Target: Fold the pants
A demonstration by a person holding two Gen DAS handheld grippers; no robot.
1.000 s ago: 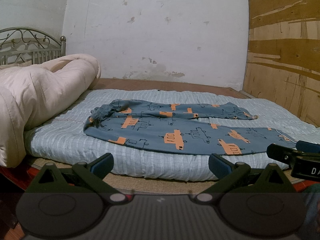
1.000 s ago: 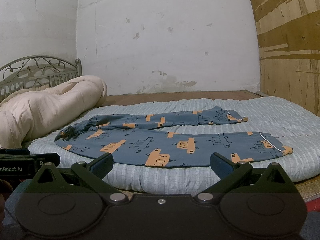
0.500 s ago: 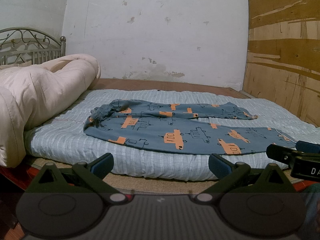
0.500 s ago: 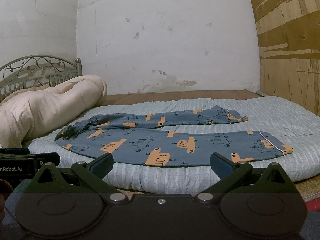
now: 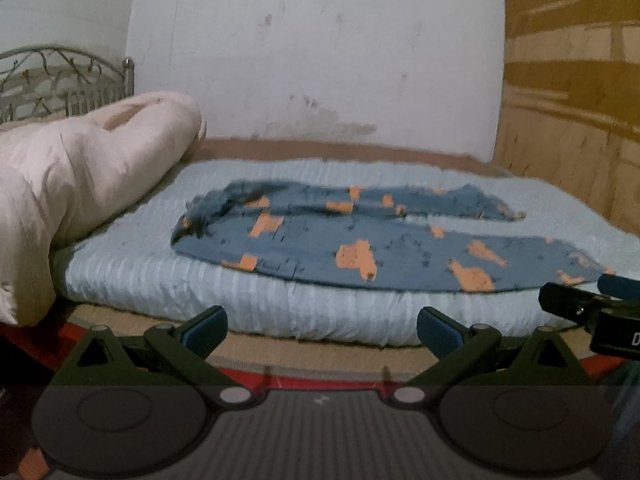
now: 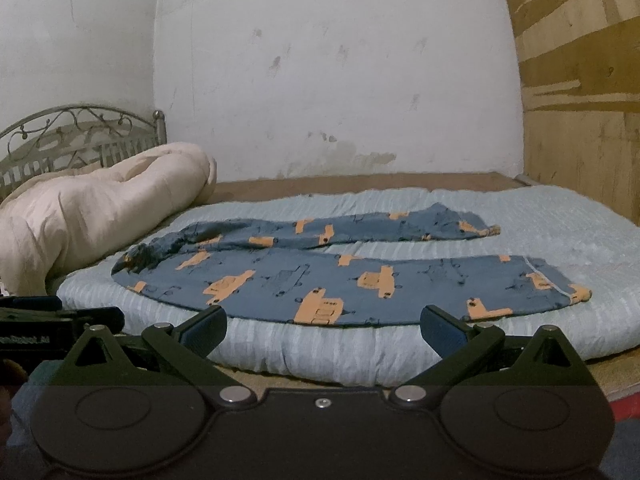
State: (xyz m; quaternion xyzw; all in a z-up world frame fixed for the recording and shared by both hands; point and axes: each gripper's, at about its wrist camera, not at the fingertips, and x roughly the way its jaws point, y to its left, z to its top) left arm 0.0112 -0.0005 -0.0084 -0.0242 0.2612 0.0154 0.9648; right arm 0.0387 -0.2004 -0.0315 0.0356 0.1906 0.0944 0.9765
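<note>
**Both grippers waiting wide, pants lying crosswise ahead**

Both of your tools are hanging short of the bed with nothing between their fingers. Your left gripper (image 5: 322, 326) is standing with its jaws spread wide, and your right gripper (image 6: 324, 326) is doing the same; neither is touching cloth.

Ahead of and slightly above both tools, the blue pajama pants (image 6: 320, 276) with orange vehicle prints are lying flat on the pale blue mattress pad (image 6: 300, 348), near its closest edge. Their long axis is running across your line of reach, left to right. The gathered waistband (image 6: 140, 258) is sitting off to your left, closer to the rolled cream comforter (image 6: 100, 208), and so nearer your left gripper. The two leg cuffs are pointing right: the near leg cuff (image 6: 576, 294) is ending ahead and to the right of your right gripper, while the far leg (image 6: 400, 230) is lying beyond it, splayed apart with bare pad showing between the two.

Judging from this layout, folding has not begun. A sensible opening would be bringing one leg over the other, which means each tool working its own end of the pants. In the left wrist view the picture is blurred, so fine creases there are hard to read.
</note>
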